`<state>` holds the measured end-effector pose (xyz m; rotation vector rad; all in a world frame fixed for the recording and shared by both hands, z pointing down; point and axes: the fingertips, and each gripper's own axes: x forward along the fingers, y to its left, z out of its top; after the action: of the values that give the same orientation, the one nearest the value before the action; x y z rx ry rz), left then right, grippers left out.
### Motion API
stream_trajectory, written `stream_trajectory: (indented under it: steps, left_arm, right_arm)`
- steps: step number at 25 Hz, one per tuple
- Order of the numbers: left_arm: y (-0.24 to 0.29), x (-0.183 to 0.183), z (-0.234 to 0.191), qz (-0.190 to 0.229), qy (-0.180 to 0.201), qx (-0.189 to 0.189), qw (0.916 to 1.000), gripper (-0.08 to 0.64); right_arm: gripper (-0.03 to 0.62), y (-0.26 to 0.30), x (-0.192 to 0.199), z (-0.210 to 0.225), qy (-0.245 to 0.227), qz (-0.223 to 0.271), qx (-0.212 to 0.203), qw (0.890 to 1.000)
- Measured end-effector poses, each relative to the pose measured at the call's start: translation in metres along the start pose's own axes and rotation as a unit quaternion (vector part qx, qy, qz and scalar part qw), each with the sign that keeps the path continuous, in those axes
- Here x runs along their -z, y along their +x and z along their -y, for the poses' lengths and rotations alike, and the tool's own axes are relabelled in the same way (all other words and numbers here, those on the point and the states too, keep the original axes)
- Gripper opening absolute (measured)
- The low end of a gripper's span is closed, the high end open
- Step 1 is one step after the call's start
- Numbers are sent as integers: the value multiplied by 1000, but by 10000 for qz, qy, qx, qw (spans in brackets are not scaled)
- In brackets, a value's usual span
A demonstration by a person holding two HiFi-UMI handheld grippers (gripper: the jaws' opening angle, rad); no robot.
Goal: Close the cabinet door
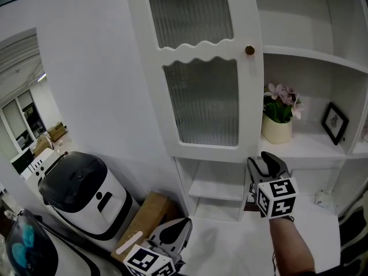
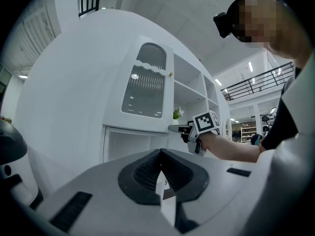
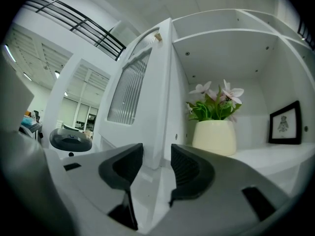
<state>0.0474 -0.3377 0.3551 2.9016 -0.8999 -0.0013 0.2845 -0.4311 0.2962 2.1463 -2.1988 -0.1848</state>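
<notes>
Plainly, the cabinet door (image 1: 201, 68) is seen standing open left of the flower pot (image 1: 277, 130), its long axis upright and its knob edge nearest the pot. That edge's lower end is framed between the fingers (image 3: 123, 166) of the right gripper (image 1: 265, 161), which are spread wide and not pressed on it. The right gripper is held level below the pot. The left gripper (image 1: 172, 232), fingers together on nothing, is kept lower and further left, so the right hand is judged nearer.

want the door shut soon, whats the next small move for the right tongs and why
Probably nudge the right tongs forward over the cabinet door edge, then close them. The door stands open, its free edge lined up with their open gap, and nothing is gripped yet.
</notes>
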Motion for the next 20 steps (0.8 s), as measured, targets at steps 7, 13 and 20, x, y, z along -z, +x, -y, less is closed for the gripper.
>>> stream_trajectory:
  steps: [7,13,20]
  left_arm:
    - [-1,1,-7,5,-20,40,10000,5]
    - [2,3,-14,-4,-97,117,9999,5]
    - [3,3,-14,-2,-143,199,9997,5]
  right_arm:
    - [162,8,1,1,-238,-43,225,9995]
    - [158,7,0,0,-123,-10,263,9996]
    - [151,7,1,0,-105,-86,318,9994]
